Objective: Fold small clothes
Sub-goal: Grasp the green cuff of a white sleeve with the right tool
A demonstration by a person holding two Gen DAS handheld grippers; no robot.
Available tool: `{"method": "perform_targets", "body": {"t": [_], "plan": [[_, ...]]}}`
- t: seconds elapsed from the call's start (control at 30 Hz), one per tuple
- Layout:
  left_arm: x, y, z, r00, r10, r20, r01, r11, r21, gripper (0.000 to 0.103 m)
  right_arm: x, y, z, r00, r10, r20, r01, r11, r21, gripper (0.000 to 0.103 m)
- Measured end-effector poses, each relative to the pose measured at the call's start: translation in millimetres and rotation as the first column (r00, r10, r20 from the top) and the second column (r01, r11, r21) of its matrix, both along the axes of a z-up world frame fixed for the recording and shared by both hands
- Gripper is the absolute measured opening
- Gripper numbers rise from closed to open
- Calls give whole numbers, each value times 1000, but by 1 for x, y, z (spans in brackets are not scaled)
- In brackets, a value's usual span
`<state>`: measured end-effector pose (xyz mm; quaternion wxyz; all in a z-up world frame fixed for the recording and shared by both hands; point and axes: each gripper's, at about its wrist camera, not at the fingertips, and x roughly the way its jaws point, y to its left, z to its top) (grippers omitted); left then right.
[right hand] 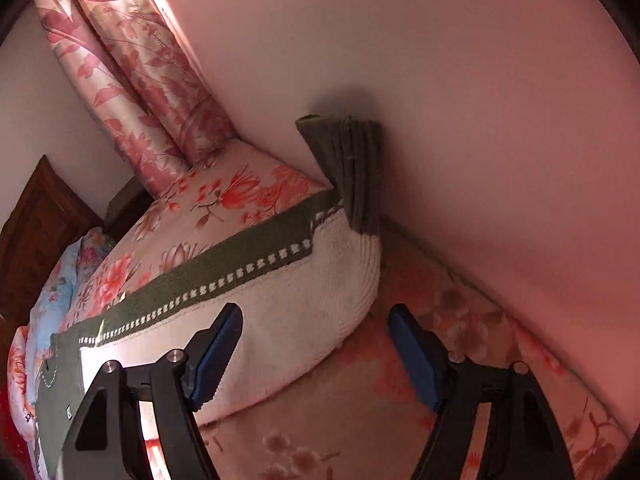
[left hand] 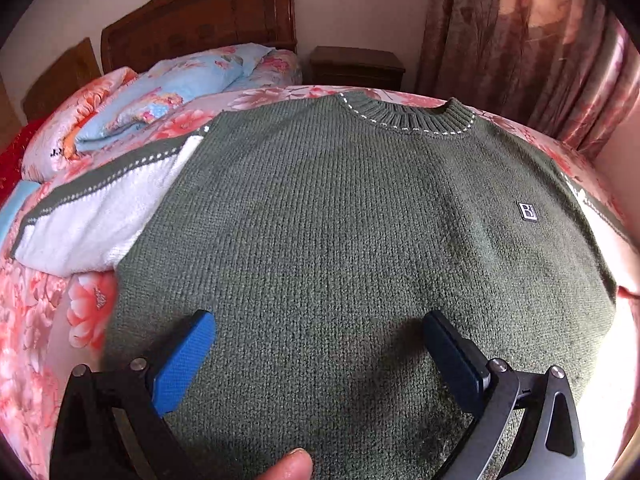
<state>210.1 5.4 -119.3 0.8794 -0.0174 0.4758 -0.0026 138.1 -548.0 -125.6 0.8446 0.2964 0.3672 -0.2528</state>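
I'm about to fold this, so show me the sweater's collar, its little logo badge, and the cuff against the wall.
collar (left hand: 404,117), left wrist view, ribbed neckband.
logo badge (left hand: 527,211), left wrist view, badge centre.
cuff (right hand: 352,160), right wrist view, ribbed green end.

Wooden headboard (left hand: 200,12), floral curtains (left hand: 520,52), plain wall (right hand: 440,80).

Left gripper (left hand: 320,344): black frame, blue ribbed pads, silver screws; right gripper (right hand: 316,344) identical.
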Motion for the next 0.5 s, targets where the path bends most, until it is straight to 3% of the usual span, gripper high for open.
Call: {"method": "perform_targets", "body": {"t": [0.1,0.17,0.2,0.23,0.3,0.33,0.47,0.5], "plan": [[-4,1,-2,998,-49,38,49,999,8,103,15,-14,-2,999,-54,-3,54,998,-36,74],[-6,2,-2,997,-71,39,71,997,6,103,25,-19,-2,998,-56,-28,54,996,-72,63],[-5,3,-2,996,-77,34,77,997,4,103,28,-21,-3,998,-61,-30,58,995,-83,48],[-4,2,-2,996,-80,28,80,997,3,103,29,-23,-4,997,-67,-29,64,994,-87,26],[0,0,-1,996,-83,19,83,997,4,103,28,-25,-5,998,-66,-12,65,994,-92,12],[3,1,-1,997,-81,18,81,997,1,103,25,-23,-3,998,-67,10,68,992,-110,8],[0,6,-1,996,-80,32,81,997,-22,103,12,-10,14,988,-12,154,40,983,-181,8],[0,7,-1,996,-82,37,83,996,-31,103,14,-1,20,988,10,155,24,976,-215,7]]}}
